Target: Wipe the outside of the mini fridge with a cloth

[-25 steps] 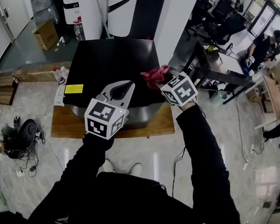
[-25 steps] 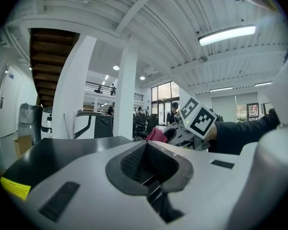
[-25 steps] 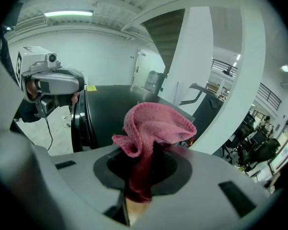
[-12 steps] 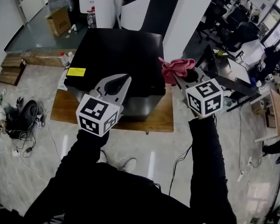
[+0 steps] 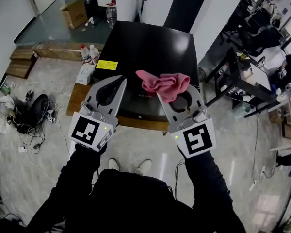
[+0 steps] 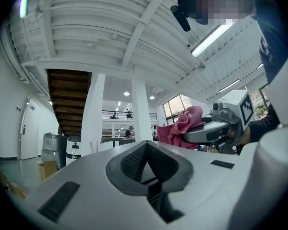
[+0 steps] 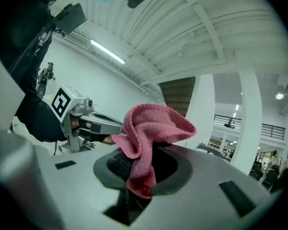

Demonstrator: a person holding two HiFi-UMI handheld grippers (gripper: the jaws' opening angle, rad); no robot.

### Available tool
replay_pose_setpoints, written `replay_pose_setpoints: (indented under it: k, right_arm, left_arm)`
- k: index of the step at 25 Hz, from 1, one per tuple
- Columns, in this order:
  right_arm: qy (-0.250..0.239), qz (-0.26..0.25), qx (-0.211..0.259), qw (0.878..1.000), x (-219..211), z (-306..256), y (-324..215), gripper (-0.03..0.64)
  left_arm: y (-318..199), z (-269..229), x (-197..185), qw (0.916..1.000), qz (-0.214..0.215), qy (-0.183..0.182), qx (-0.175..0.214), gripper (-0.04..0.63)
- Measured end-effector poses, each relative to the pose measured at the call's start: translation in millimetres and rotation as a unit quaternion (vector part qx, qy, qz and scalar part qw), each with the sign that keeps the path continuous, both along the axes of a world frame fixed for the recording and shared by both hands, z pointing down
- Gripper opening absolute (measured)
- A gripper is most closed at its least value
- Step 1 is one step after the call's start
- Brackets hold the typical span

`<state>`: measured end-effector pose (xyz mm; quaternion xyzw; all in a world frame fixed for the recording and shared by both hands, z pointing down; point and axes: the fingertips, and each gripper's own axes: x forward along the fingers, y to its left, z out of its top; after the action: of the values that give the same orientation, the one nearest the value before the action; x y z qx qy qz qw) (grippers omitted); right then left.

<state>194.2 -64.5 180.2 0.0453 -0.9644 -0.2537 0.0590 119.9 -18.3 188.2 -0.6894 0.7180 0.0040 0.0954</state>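
Note:
The black mini fridge (image 5: 145, 47) stands ahead of me in the head view, with a yellow label (image 5: 106, 64) on its top. Over its front edge my right gripper (image 5: 173, 92) is shut on a bunched pink cloth (image 5: 164, 84). The cloth (image 7: 151, 128) fills the jaws in the right gripper view. My left gripper (image 5: 115, 84) hovers just left of it, shut with nothing between its jaws. Both gripper views point up at the ceiling. The left gripper view catches the cloth (image 6: 185, 124) held in the right gripper (image 6: 216, 128).
The fridge rests on a wooden board (image 5: 80, 98). Two bottles (image 5: 88, 53) and a cardboard box (image 5: 75, 12) sit at the back left. A dark bag and cables (image 5: 31, 113) lie on the floor at left. A black desk (image 5: 235, 79) stands to the right.
My right gripper has carried the cloth from the fridge's right side back to its front edge, close beside the left gripper. The left gripper stays shut and has hardly moved.

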Motion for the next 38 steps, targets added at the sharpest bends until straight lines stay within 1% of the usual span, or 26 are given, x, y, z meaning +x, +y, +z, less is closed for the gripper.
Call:
replay_pose_setpoints:
  k: [2, 5, 7, 10, 13, 16, 18, 22, 25, 28, 31, 35, 38]
  right_arm:
    - [0.016, 0.005, -0.01, 1.0, -24.2, 28.8, 30.6, 0.086]
    - [0.011, 0.021, -0.043, 0.999, -60.8, 69.6, 64.9, 0.086]
    - [0.004, 0.037, -0.067, 0.997, -83.5, 95.1, 77.8, 0.086]
    - [-0.011, 0.06, -0.093, 0.994, -111.2, 125.0, 85.1, 0.086]
    - [-0.018, 0.084, -0.095, 0.992, -133.4, 149.0, 84.8, 0.086]
    - [-0.027, 0.112, -0.093, 0.989, -149.5, 165.7, 77.6, 0.086]
    - [-0.037, 0.131, -0.092, 0.986, -157.0, 173.8, 69.1, 0.086]
    - [-0.036, 0.159, -0.072, 0.984, -163.2, 185.7, 58.9, 0.084]
    - [-0.045, 0.168, -0.062, 0.983, -165.5, 194.3, 58.5, 0.084]
    - [-0.037, 0.173, -0.063, 0.982, -165.0, 217.3, 56.9, 0.083]
    - [-0.02, 0.175, -0.078, 0.981, -163.5, 253.4, 53.9, 0.083]
    - [0.001, 0.176, -0.121, 0.977, -164.2, 303.1, 49.4, 0.083]
    - [0.01, 0.175, -0.143, 0.974, -163.2, 339.4, 46.5, 0.081]
  left_arm:
    - [19.9, 13.0, -20.0, 1.0, -0.007, -0.001, 0.0, 0.005]
    - [46.4, 40.6, -48.8, 0.9999, -0.014, 0.0, -0.009, 0.005]
    - [60.9, 60.0, -66.8, 0.9997, -0.016, 0.01, -0.014, 0.005]
    - [73.0, 87.8, -85.6, 0.9994, -0.012, 0.024, -0.022, 0.005]
    - [77.3, 112.6, -98.1, 0.9991, -0.01, 0.027, -0.03, 0.005]
    - [77.1, 127.8, -109.6, 0.9992, -0.007, 0.032, -0.022, 0.005]
    - [74.7, 137.1, -115.9, 0.999, -0.001, 0.038, -0.022, 0.005]
    - [66.0, 157.7, -124.9, 0.9979, 0.008, 0.058, -0.028, 0.005]
    - [59.9, 177.4, -126.7, 0.9966, 0.017, 0.072, -0.037, 0.005]
    - [54.4, 200.2, -123.9, 0.9956, 0.026, 0.078, -0.044, 0.005]
    - [47.9, 231.2, -120.3, 0.9944, 0.031, 0.084, -0.055, 0.005]
    - [37.8, 273.2, -119.2, 0.9921, 0.031, 0.095, -0.076, 0.005]
    - [31.7, 305.5, -115.7, 0.9897, 0.03, 0.104, -0.094, 0.005]
